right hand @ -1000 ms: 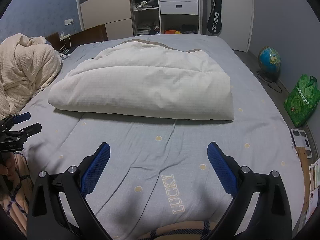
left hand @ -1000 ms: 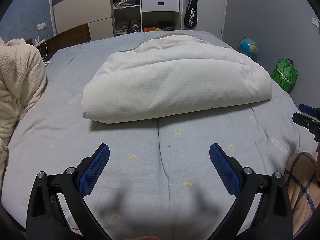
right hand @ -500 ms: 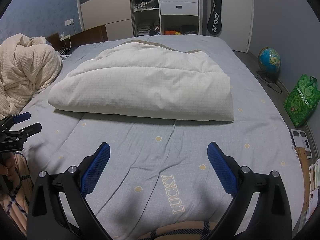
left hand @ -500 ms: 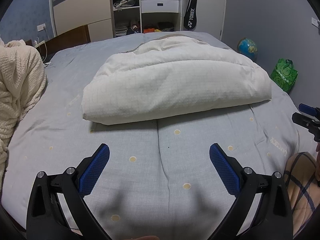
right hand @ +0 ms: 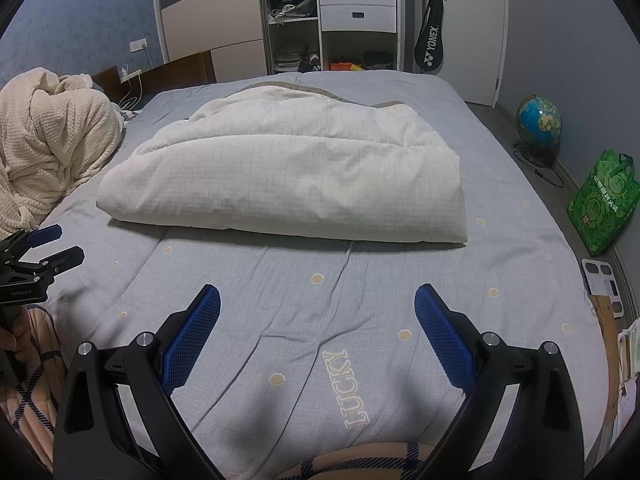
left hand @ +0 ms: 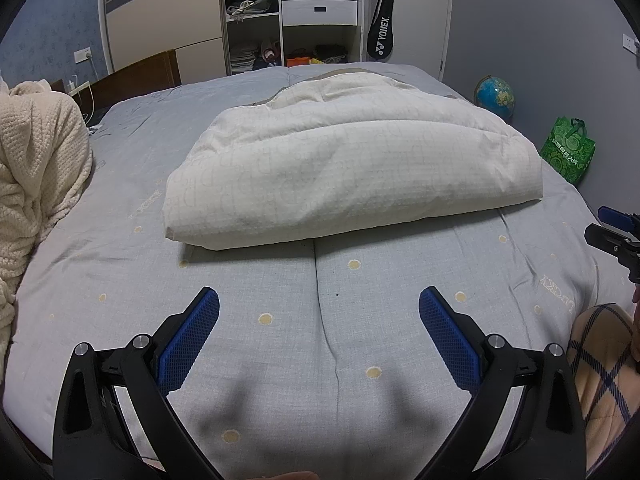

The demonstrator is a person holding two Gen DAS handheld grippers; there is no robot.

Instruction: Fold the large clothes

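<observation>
left gripper hovering, jaws apart | right gripper hovering, jaws apart | folded duvet lying on bed

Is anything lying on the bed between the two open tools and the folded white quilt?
Nothing visible: only bare grey bedsheet lies between the left tool, the right tool and the white quilt. The cream blanket sits off to the left.

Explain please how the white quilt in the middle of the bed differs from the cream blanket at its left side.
The white quilt is folded into a flat, neat bundle; the cream blanket lies in a crumpled heap. The quilt has a smooth fabric with a faint grid; the blanket has a coarse waffle knit. Both rest on the grey bed sheet.
</observation>
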